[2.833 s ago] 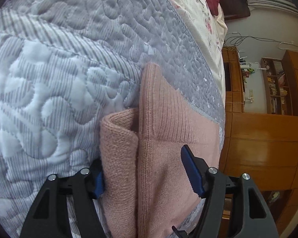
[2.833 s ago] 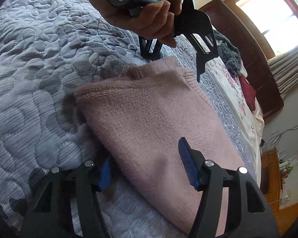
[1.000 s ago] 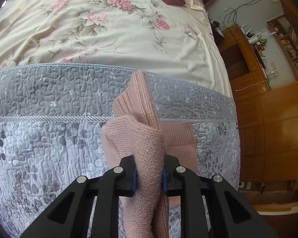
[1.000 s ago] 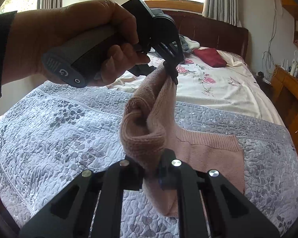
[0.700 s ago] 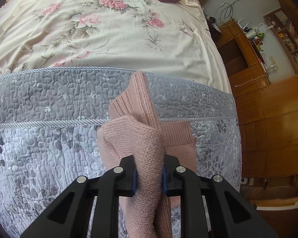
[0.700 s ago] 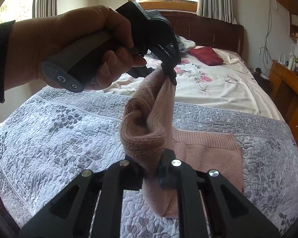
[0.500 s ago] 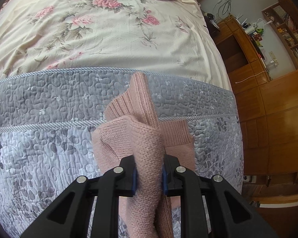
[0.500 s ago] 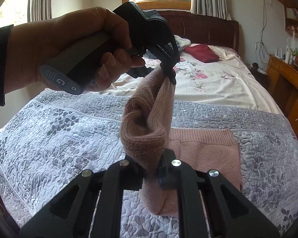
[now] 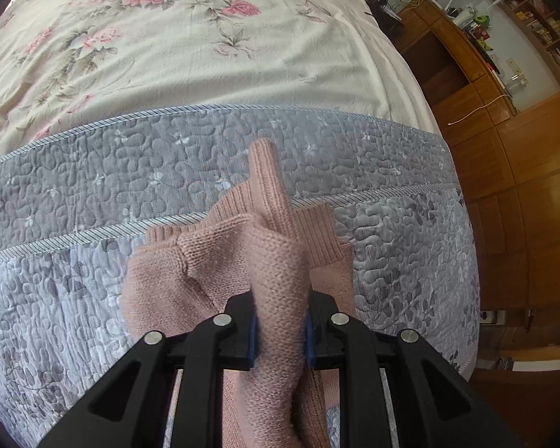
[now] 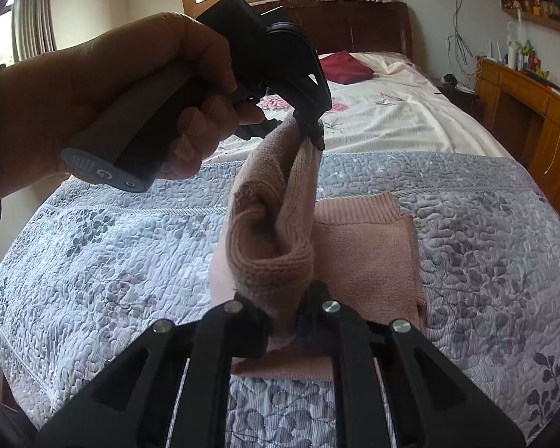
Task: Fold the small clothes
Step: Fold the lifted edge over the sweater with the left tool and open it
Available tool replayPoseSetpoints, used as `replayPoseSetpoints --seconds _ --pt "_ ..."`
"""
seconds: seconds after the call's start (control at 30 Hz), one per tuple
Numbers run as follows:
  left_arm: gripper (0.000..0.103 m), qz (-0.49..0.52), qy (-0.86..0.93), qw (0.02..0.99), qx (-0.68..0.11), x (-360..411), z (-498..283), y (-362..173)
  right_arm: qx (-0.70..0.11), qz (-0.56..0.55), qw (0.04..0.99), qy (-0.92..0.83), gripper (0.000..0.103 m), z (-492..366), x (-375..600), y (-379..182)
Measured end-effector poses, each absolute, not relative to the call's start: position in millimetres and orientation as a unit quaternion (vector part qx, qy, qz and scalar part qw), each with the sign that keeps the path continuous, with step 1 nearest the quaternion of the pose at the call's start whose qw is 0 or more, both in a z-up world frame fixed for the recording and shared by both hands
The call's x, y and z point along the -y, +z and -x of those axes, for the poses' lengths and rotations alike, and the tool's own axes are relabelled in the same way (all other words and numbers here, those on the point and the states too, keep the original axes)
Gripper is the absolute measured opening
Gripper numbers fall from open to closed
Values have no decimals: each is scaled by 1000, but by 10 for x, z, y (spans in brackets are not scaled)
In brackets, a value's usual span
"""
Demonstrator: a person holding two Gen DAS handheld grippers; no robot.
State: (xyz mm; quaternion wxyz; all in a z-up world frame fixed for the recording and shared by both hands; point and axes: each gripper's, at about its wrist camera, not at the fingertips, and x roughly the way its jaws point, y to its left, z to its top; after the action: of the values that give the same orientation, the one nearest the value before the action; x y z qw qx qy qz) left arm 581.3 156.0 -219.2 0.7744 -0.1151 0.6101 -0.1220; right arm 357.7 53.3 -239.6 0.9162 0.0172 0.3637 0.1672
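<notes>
left wrist view: left tool (image 9: 279, 330) clamped on a bunched fold of pink knit garment (image 9: 205, 276), blue pads pressed against the knit on both sides. lifted edge standing up in a peak ahead of the fingers; ribbed hem spread flat on grey quilted bedspread (image 9: 93, 171). cream floral sheet (image 9: 205, 44) beyond the quilt, wooden cabinets (image 9: 522, 171) to the right.

right wrist view: right tool (image 10: 283, 326) clamped on the near end of the same lifted fold of pink knit garment (image 10: 276, 231). left tool (image 10: 317, 138) held in a hand (image 10: 104, 100), pinching the far end of the fold, raised above the bed. remainder of garment lying flat on grey quilted bedspread (image 10: 112, 261), just right of the raised fold. dark red cloth (image 10: 345, 67) near the headboard.
</notes>
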Motion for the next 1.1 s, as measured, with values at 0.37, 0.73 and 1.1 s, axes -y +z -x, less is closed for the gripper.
replayPoseSetpoints --seconds 0.37,0.73,1.1 --pt "18 32 -85 787 -611 -898 -5778 -2514 -393 -90 899 172 9 -3627 -19 -2795" --pt "18 -25 -39 807 -589 -435 -5705 -2732 -395 -169 883 191 9 -3605 426 -3171" --pt "18 -89 28 836 -541 -25 -5576 -2989 -410 -254 849 218 9 -3602 756 -3599"
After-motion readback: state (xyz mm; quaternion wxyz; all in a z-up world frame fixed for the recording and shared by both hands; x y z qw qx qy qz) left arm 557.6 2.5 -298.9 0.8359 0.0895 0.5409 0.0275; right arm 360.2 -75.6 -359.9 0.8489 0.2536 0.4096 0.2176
